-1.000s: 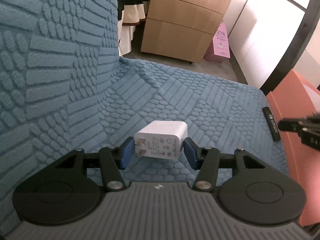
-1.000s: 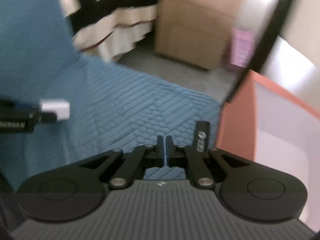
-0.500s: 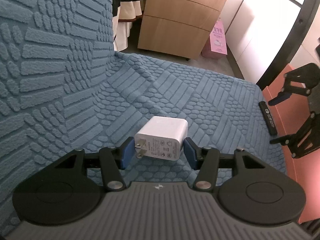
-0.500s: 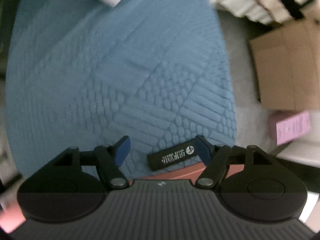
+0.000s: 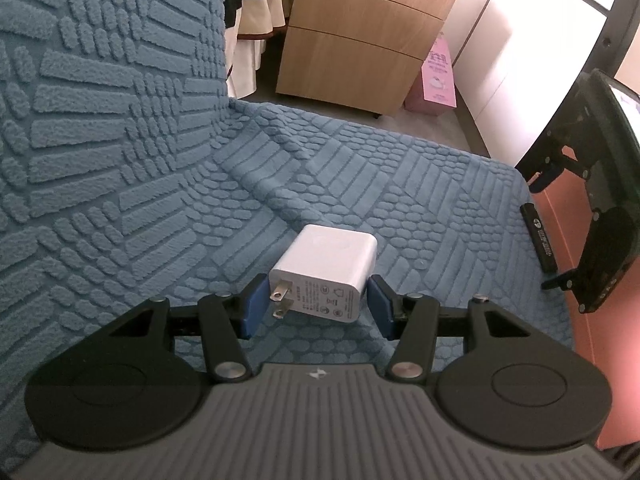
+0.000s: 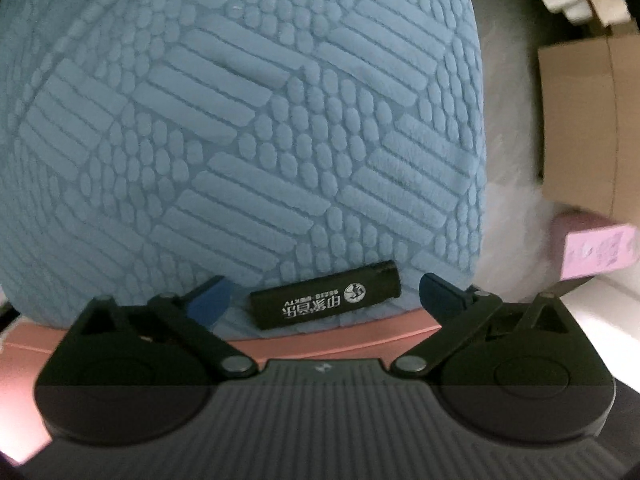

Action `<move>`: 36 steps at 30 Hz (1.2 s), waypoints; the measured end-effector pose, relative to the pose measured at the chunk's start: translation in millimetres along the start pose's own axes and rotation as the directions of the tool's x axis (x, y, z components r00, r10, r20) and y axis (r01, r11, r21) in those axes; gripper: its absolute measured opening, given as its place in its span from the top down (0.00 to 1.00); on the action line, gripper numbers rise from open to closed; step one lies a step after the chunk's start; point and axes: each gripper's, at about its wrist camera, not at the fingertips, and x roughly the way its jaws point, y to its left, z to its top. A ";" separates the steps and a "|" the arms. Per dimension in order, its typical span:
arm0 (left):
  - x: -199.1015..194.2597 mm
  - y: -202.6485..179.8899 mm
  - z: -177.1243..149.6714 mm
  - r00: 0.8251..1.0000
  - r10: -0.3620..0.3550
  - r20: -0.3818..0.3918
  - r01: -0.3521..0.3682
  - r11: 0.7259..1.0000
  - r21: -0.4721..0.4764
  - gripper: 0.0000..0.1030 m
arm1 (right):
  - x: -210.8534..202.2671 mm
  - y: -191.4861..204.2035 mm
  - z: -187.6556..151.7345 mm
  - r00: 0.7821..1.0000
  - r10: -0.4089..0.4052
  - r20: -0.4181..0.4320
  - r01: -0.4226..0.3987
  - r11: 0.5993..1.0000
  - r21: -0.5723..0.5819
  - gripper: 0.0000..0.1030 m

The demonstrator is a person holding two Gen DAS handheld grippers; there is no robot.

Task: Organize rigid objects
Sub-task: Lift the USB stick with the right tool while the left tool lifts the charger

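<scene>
A white plug charger point(image 5: 326, 274) lies on the blue textured sofa seat point(image 5: 360, 168), prongs toward me. My left gripper point(image 5: 316, 304) is open, its blue pads on either side of the charger with small gaps. A black lighter point(image 6: 326, 294) with white print lies at the seat's edge against a pink box point(image 6: 120, 344); it also shows in the left wrist view point(image 5: 539, 238). My right gripper point(image 6: 324, 294) is open wide, pointing down, its pads flanking the lighter's ends. The right gripper also shows in the left wrist view point(image 5: 568, 216).
The sofa backrest point(image 5: 100, 80) rises at the left. The pink box point(image 5: 592, 344) borders the seat on the right. A wooden drawer cabinet point(image 5: 360, 32) and a pink carton point(image 5: 438, 76) stand on the floor beyond the seat.
My right gripper has opened wide, tipped downward and lowered over the black lighter. My left gripper has stayed around the charger, with the view shifting only slightly.
</scene>
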 end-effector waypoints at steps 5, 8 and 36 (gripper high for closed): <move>-0.3 0.7 0.4 1.000 -0.004 -0.001 0.004 1.000 0.001 0.42 | 6.0 -20.0 -4.7 0.997 0.071 0.031 -0.073 0.996 0.059 0.02; -1.0 0.9 0.6 1.000 -0.008 0.000 0.008 1.000 0.001 0.43 | 3.3 -20.8 -13.6 0.993 0.091 0.076 -0.097 0.992 0.081 0.07; -17.6 -1.8 -5.3 0.999 -0.048 0.021 0.048 0.999 -0.015 0.47 | -46.4 41.7 -41.6 0.978 -0.038 0.207 0.016 0.994 0.108 0.29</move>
